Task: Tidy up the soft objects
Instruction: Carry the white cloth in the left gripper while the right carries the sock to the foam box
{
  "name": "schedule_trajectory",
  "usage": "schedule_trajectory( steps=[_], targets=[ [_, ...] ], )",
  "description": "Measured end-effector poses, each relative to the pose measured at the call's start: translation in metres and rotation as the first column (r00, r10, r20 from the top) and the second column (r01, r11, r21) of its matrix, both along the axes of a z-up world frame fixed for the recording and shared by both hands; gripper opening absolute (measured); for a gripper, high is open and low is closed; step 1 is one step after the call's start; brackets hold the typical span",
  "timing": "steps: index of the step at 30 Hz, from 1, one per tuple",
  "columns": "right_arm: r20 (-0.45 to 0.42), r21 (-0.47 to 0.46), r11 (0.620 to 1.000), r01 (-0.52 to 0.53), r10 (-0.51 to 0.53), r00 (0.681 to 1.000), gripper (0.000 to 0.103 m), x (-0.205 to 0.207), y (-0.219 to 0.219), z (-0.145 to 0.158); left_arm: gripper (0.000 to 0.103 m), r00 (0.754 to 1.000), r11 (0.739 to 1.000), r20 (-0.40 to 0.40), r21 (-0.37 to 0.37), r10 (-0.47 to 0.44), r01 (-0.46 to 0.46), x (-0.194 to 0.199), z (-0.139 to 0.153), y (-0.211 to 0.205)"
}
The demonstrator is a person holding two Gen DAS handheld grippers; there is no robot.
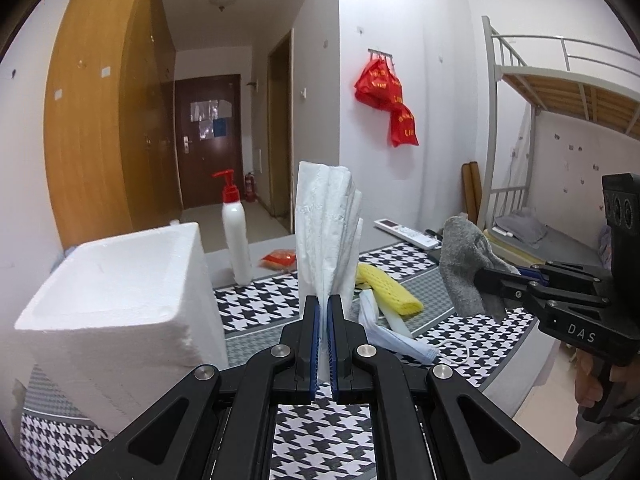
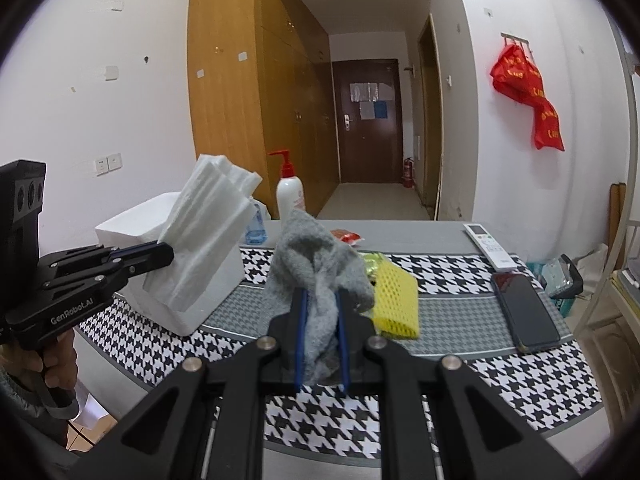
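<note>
Beside the white foam box [image 1: 112, 304], above the houndstooth table mat [image 1: 256, 308]: left gripper [image 1: 323, 312] clamped on folded white tissue stack [image 1: 328, 232]; right gripper [image 2: 320, 316] clamped on crumpled grey knit cloth [image 2: 316, 272]. Light, limp, compressible; grip low at bunched folds.

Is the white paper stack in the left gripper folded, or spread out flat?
Folded. The white paper stack stands upright from the shut left gripper, its layered folds fanning apart at the top.

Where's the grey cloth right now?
Grey cloth is clamped in the right claw, held above the table, just left of the yellow foam net.
</note>
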State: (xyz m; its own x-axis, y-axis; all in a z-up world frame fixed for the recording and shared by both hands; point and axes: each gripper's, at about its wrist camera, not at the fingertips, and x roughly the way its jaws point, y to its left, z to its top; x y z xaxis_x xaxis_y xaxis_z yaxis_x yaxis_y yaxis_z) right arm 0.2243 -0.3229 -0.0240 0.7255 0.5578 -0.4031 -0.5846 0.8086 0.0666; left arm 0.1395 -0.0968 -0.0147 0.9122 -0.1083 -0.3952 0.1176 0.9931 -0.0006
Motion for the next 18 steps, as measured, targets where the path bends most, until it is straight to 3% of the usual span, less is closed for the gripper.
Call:
schedule_trajectory(
  steps=[18],
  targets=[
    [0.059, -0.001, 1.000, -0.027, 0.027, 0.998, 0.017, -0.009, 0.032, 0.019, 0.004, 0.996, 0.998, 0.061, 0.026, 0.063, -0.065, -0.015, 0.012, 0.026]
  ],
)
